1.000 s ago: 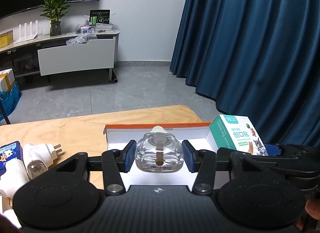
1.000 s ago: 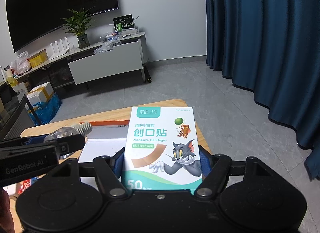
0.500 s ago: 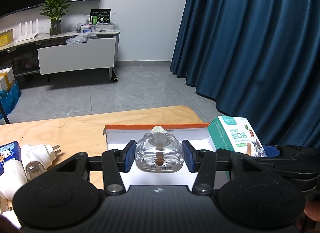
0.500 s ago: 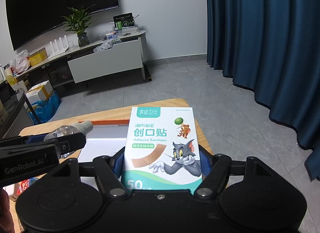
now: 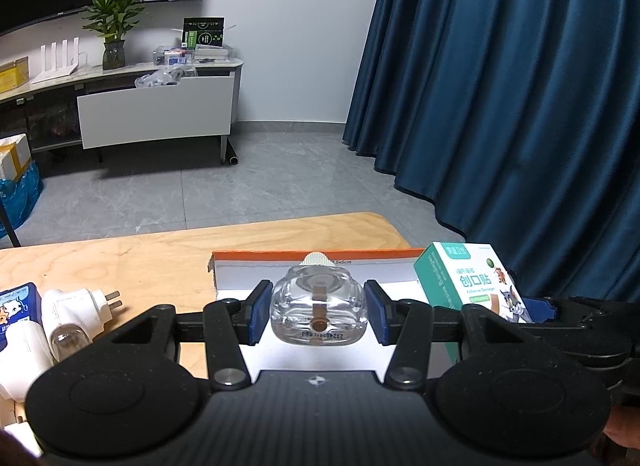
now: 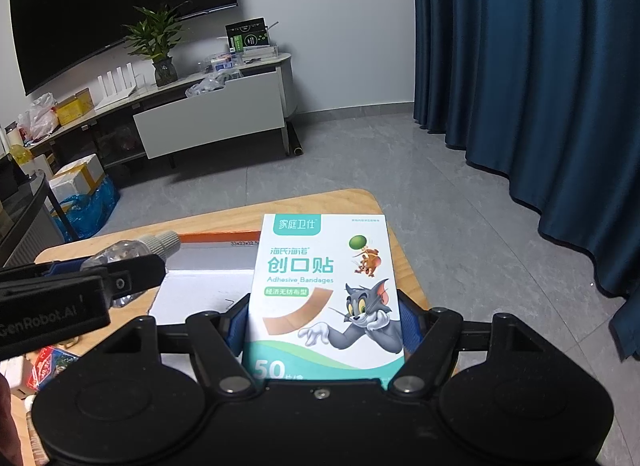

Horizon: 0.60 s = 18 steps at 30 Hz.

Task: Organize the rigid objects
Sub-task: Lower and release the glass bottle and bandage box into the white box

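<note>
The left tool (image 5: 318, 316) pinches a clear glass bottle (image 5: 319, 310) between its blue pads, the ribbed white cap pointing away over the open white box with the orange rim (image 5: 280, 256). The right tool (image 6: 324, 326) clamps a bandage box (image 6: 324, 286) printed with a cat and mouse, held upright above the wooden tabletop (image 6: 372, 205) near its right edge.

Against the earlier frames little has changed: both grips stay closed on the same things, and the bottle sits at the same spot over the box. In the left view the bandage box (image 5: 468, 286) has drifted slightly rightward and away from the bottle. In the right view the left tool (image 6: 120, 278) with the bottle has crept a touch farther in from the left. The white plug-in device (image 5: 76, 314) lies where it was on the tabletop.
</note>
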Available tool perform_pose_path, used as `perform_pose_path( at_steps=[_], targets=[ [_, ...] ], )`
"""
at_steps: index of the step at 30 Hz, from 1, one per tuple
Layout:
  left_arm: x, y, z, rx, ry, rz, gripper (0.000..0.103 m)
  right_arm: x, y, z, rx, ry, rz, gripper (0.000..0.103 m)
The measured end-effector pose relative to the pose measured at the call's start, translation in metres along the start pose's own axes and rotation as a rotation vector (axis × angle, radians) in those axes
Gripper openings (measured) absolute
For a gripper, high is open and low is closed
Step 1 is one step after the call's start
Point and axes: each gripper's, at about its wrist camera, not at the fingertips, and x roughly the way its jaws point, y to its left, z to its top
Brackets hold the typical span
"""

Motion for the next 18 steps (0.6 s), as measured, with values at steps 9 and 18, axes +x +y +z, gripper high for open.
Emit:
perform_pose_path(
  at_steps=[9,18],
  targets=[
    [0.004,0.004,-0.001,-0.007,0.002,0.011,0.050,0.008,0.003,0.004,-0.011,0.015,-0.007,0.084],
    [0.011,0.004,-0.002,-0.014,0.018,0.022,0.050,0.007,-0.009,0.002,-0.012,-0.003,0.009,0.088]
  ],
)
